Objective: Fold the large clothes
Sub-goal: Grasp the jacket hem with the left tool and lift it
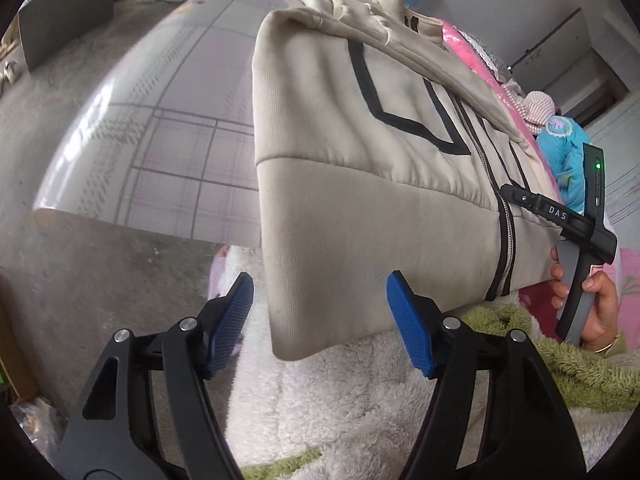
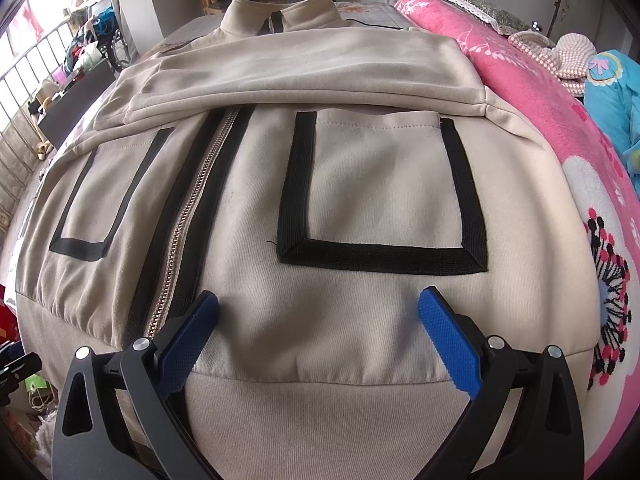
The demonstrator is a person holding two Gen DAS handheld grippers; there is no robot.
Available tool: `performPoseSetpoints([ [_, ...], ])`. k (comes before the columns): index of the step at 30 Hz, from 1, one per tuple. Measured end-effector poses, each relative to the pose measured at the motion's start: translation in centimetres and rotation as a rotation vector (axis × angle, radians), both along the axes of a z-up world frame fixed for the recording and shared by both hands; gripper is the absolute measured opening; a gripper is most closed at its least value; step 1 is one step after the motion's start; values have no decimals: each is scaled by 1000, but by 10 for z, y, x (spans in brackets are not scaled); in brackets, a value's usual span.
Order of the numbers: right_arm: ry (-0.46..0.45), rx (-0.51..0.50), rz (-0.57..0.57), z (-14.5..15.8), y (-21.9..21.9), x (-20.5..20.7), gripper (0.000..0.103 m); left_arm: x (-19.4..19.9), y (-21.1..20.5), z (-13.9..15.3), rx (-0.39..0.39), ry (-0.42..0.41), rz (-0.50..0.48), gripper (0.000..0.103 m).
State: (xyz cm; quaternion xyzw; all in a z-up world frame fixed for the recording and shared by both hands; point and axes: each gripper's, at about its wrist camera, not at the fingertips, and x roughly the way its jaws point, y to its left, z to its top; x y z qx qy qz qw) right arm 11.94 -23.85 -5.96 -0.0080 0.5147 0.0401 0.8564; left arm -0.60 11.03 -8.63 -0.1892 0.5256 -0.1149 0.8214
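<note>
A beige zip jacket with black-trimmed pockets lies front-up on the bed, its sleeves folded across the chest. In the left wrist view the jacket has its lower left hem corner between the blue pads of my left gripper. The jaws stand apart, and the pads do not press the cloth. My right gripper is open over the waistband, just right of the zipper. The left wrist view also shows the right gripper's black body, held by a hand at the hem.
A pink flowered blanket and a blue garment lie along the jacket's right side. A white fleece blanket with a green fuzzy edge is below the hem. The checked sheet ends at a grey floor.
</note>
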Motion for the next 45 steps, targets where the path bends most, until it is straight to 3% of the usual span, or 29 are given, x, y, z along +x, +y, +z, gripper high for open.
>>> performPoseSetpoints([
  [5, 2, -1, 2, -1, 0, 0, 97, 0, -5, -1, -20, -8, -19, 44],
  [11, -8, -1, 8, -1, 0, -2, 97, -8, -15, 18, 95, -38, -37, 18],
  [15, 0, 0, 35, 0, -1, -2, 97, -18, -25, 41, 169, -95, -55, 10],
  [19, 55, 6, 62, 5, -6, 0, 97, -20, -38, 63, 222, -159, -77, 8],
  [25, 9, 71, 36, 40, -43, -23, 97, -14, -55, 70, 308, -161, -100, 8],
  [30, 53, 51, 0, 53, -80, -55, 93, -15, -59, 66, 338, -160, -106, 8],
  [36, 153, 36, -48, 44, -113, -84, 83, -14, -55, 62, 332, -150, -100, 8],
  [45, 241, 100, -120, 19, -144, -89, 68, -15, -54, 60, 344, -141, -92, 8],
])
